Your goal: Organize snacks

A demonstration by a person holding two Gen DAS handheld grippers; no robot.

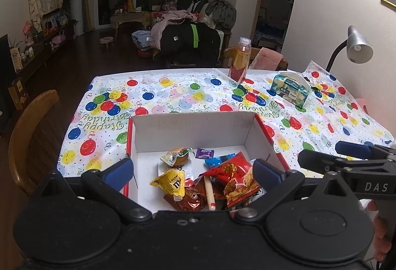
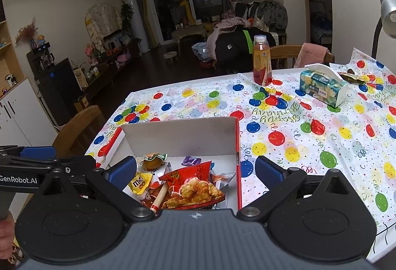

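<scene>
Both grippers hover at the near edge of the box (image 1: 193,131), a white cardboard carton with red outer sides that sits on the desk (image 1: 173,97) under a balloon-print birthday cloth. Left gripper (image 1: 193,172) has its jaws spread wide over the box's near half, gripping nothing; right gripper (image 2: 195,171) is likewise wide open and empty, one blue pad inside the box and the other out past its right wall, above the cloth. Inside the box the snacks lie heaped toward the near side: a red bag of fried snacks (image 2: 195,186) on top, a yellow M&M's packet (image 1: 172,182) to its left, a brown wrapper (image 1: 190,200) beneath, and a pale stick with a red tip (image 1: 210,195) slanting across them. Deeper in the box rest an orange jelly cup (image 1: 178,156), a small purple packet (image 1: 204,153) and a blue wrapper (image 1: 216,161), while the far floor of the box is bare. Beyond the box, toward its far right, a tissue box (image 2: 321,88) stands on the cloth with a dark-wrapped snack (image 2: 351,77) just behind it, and a juice bottle (image 2: 261,61) stands upright near the desk's far edge. Wooden chairs flank the desk, and a grey lamp (image 1: 356,46) leans in from the right.
</scene>
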